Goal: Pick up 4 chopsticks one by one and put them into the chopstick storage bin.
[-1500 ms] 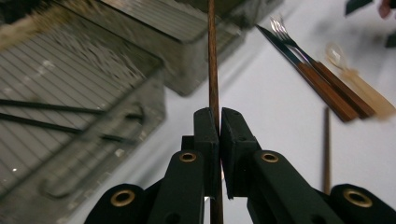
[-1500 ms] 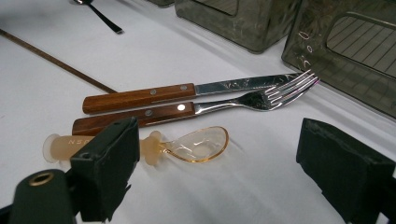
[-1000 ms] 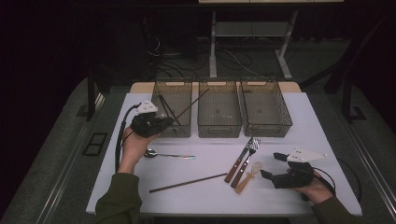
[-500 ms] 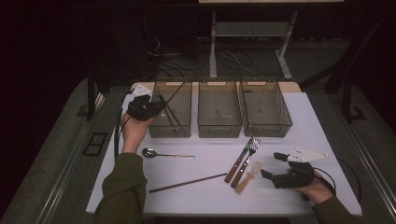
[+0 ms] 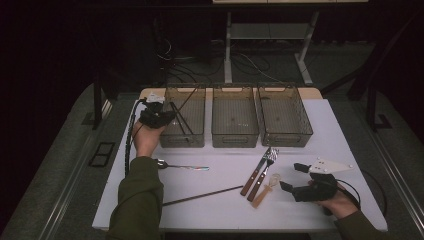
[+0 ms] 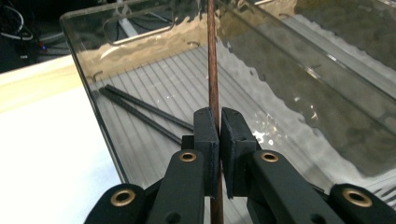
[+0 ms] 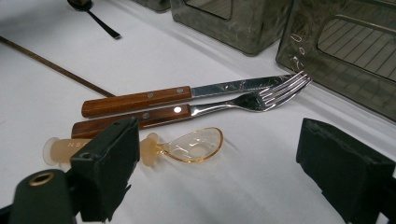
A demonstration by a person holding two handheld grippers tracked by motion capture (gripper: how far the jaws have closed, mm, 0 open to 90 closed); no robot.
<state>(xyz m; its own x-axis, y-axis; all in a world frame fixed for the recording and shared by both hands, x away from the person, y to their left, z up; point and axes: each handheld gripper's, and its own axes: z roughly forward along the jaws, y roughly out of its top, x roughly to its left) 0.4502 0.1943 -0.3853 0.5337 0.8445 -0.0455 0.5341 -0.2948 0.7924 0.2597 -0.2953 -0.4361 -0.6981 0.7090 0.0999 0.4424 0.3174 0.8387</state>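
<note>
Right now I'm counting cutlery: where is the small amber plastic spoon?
In the high view the small amber plastic spoon lies on the white table, right of centre, beside the wooden-handled fork and just left of the open right gripper.

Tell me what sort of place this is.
Likely a lab or studio set up for recording, not a kitchen: a white table under bright light in a dark room, cables on the floor behind it, and three clear bins lined up for sorting cutlery.
</note>
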